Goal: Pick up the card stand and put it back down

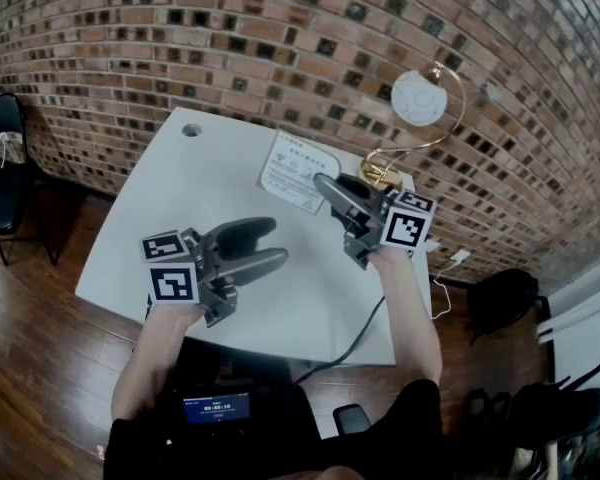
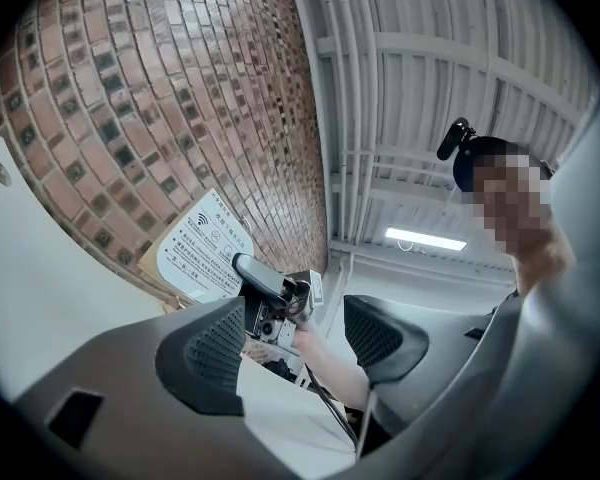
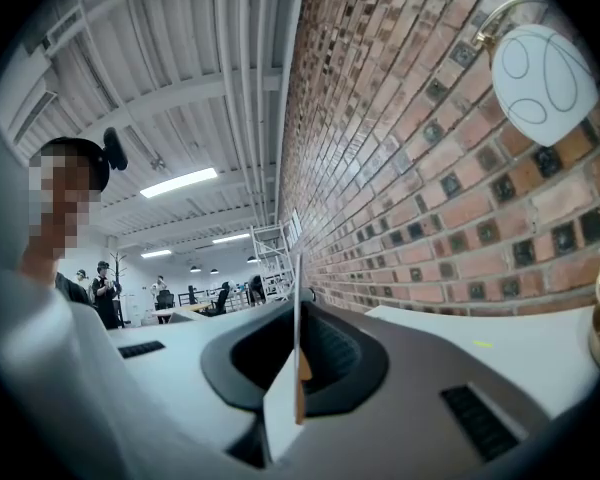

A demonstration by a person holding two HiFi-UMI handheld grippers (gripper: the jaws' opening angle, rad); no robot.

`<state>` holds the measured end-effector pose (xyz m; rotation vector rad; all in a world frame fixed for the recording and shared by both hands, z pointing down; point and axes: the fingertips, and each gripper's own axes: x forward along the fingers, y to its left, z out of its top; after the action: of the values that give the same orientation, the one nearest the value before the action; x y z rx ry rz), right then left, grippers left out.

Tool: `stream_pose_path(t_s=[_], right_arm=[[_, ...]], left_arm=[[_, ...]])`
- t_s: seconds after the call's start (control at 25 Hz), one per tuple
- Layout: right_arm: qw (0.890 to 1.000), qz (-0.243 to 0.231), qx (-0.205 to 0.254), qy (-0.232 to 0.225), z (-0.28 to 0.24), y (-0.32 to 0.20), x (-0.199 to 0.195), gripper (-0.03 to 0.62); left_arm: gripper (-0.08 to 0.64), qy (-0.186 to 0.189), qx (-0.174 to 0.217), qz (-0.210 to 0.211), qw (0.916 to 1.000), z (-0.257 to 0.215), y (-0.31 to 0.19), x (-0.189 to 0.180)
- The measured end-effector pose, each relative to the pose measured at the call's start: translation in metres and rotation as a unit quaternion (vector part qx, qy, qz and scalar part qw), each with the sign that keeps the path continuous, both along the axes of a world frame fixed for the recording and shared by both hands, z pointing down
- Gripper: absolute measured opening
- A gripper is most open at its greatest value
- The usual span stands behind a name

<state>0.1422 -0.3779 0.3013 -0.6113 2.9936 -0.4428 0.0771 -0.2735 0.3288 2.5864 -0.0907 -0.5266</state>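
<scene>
The card stand (image 1: 295,173) is at the far side of the table (image 1: 180,198), before the wall (image 1: 230,48) — a lamp (image 1: 418,98) just right of it, a chair (image 1: 0,158) off the table's left.

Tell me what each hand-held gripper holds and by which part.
The right hand-held gripper pinches the card stand by its edge; the left hand-held gripper holds nothing.

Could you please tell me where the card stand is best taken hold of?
Grip the card stand by its thin right edge, coming in level from that side. It is a flat, near-upright sheet, so a gripper closes across its thickness, as the right gripper does.
</scene>
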Motion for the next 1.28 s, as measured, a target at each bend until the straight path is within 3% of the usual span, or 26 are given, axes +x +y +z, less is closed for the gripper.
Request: stream_pose_path(t_s=[0.84,1.28], right_arm=[[1.0,-0.006,-0.006,-0.003,0.025,-0.071,0.035,0.028],[1.0,-0.007,0.007,0.025,0.036,-0.113,0.046,0.028]], left_arm=[[0.301,-0.027,-0.019,0.035,0.9988,0.021,-0.058,0.03],[0.299,-0.042,-0.04,0.046,0.9973,0.032,-0.085,0.042]])
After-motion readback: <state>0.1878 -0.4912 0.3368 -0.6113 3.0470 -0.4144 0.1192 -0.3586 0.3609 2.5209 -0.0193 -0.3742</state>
